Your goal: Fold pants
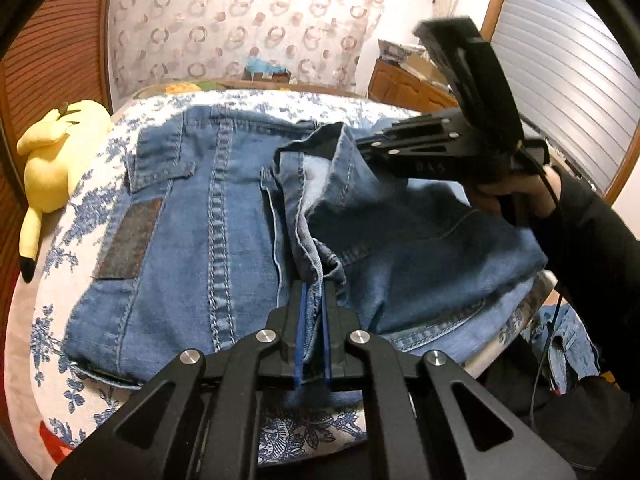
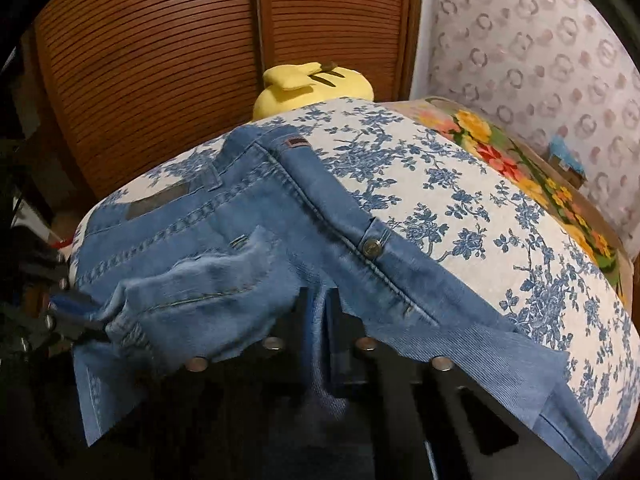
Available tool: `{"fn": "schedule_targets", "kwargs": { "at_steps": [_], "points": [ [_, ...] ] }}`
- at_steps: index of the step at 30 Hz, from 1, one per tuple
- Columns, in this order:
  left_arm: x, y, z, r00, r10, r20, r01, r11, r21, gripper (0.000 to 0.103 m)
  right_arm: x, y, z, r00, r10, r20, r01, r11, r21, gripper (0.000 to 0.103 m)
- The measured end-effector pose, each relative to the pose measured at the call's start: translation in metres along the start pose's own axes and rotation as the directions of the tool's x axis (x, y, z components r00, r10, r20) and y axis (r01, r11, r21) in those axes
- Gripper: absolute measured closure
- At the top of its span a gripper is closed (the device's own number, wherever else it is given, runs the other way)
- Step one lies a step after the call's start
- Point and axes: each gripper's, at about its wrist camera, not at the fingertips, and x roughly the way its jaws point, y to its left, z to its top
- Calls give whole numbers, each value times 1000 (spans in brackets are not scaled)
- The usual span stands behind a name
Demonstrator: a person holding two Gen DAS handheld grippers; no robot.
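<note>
The jeans (image 1: 208, 216) lie across a bed (image 1: 52, 248) with a blue-flowered cover, waistband toward the far edge and a yellow plush (image 1: 56, 148) just beyond them near the wooden shutter doors (image 2: 160, 60). The left tool (image 1: 312, 300) is clamped together on a bunched fold of denim at the near edge of the jeans. The right tool (image 2: 320, 312), held by a hand (image 1: 508, 196) in a black sleeve, is clamped on another fold of the jeans, lifted above the bed.
</note>
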Motion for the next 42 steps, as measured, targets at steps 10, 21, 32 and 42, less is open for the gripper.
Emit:
{"fn": "schedule_targets", "kwargs": {
  "at_steps": [10, 21, 32, 42],
  "points": [
    [-68, 25, 21, 983, 62, 174, -56, 998, -39, 96, -49, -2, 56, 967, -41, 252, 30, 999, 45, 102],
    [-59, 66, 4, 978, 187, 90, -177, 979, -105, 83, 7, 24, 85, 980, -82, 179, 63, 992, 109, 72],
    [-44, 54, 14, 978, 175, 112, -169, 984, -61, 67, -52, 21, 30, 981, -122, 151, 94, 980, 177, 57],
    [-13, 55, 11, 972, 236, 12, -235, 971, -39, 67, -93, 29, -31, 979, -174, 104, 139, 949, 282, 46]
  ]
}}
